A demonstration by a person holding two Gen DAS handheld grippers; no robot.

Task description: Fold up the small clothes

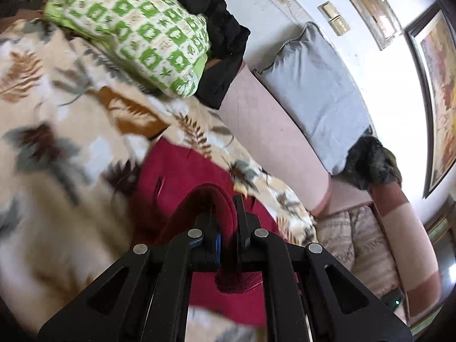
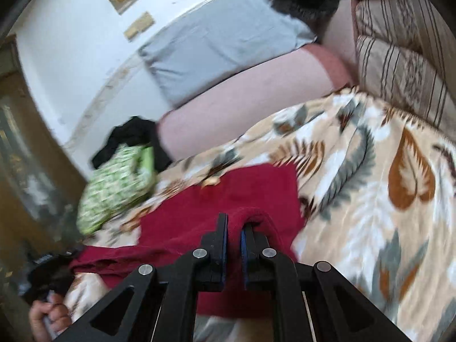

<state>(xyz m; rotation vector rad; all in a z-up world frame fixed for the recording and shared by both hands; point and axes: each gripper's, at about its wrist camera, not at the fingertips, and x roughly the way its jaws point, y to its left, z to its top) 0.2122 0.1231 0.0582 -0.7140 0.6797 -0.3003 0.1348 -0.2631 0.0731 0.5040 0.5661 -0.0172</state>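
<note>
A dark red garment (image 1: pixel 176 171) lies on a leaf-patterned blanket (image 1: pixel 57 114) on a bed. My left gripper (image 1: pixel 225 213) is shut on a raised fold of the red cloth, which bulges over and between the jaws. In the right wrist view the same red garment (image 2: pixel 228 199) spreads across the blanket (image 2: pixel 370 171). My right gripper (image 2: pixel 235 225) is shut on another edge of it, cloth pinched between the blue-padded jaws. The other hand and gripper (image 2: pixel 48 299) show at the lower left of that view.
A green-and-white patterned bundle (image 1: pixel 136 28) and black clothes (image 1: pixel 222 42) lie by the wall. A grey pillow (image 1: pixel 313 85) leans on the pink headboard (image 1: pixel 270 131). A striped pillow (image 2: pixel 399 57) and a dark furry item (image 1: pixel 370 162) sit at the bed's end.
</note>
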